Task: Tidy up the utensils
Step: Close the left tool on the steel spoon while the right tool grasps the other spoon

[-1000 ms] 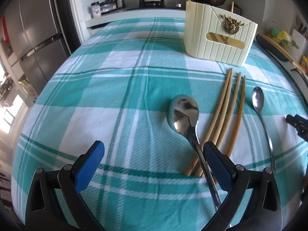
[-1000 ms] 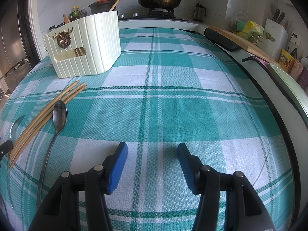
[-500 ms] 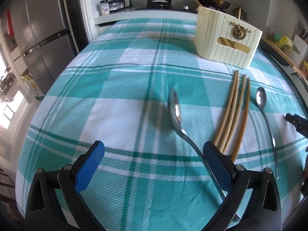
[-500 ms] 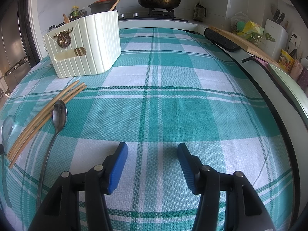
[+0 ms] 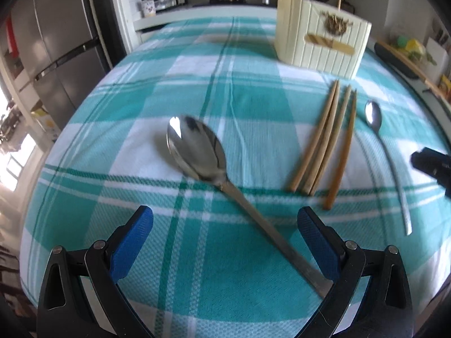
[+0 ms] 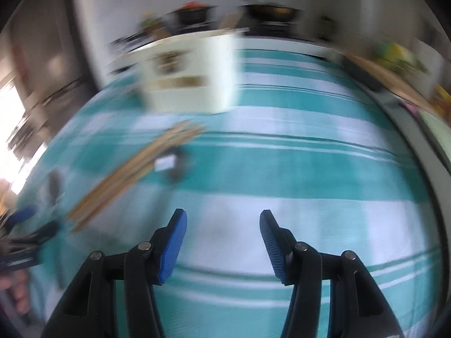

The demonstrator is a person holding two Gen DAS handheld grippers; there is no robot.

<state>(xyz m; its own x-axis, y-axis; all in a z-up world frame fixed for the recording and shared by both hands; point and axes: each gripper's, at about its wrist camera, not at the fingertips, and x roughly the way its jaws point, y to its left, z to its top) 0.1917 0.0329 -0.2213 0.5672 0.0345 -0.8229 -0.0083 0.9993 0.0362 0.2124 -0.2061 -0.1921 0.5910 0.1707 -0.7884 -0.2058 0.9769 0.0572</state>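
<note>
I hold my left hand-held gripper spread wide astride the big spoon's handle, nothing clenched yet, since its handle lies nearest to me on the worktop.

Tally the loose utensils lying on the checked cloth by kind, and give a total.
Large spoon: 1
Small long-handled spoon: 1
Wooden chopsticks: 4
Total: 6 loose utensils, all on the cloth in front of the cream holder.
</note>
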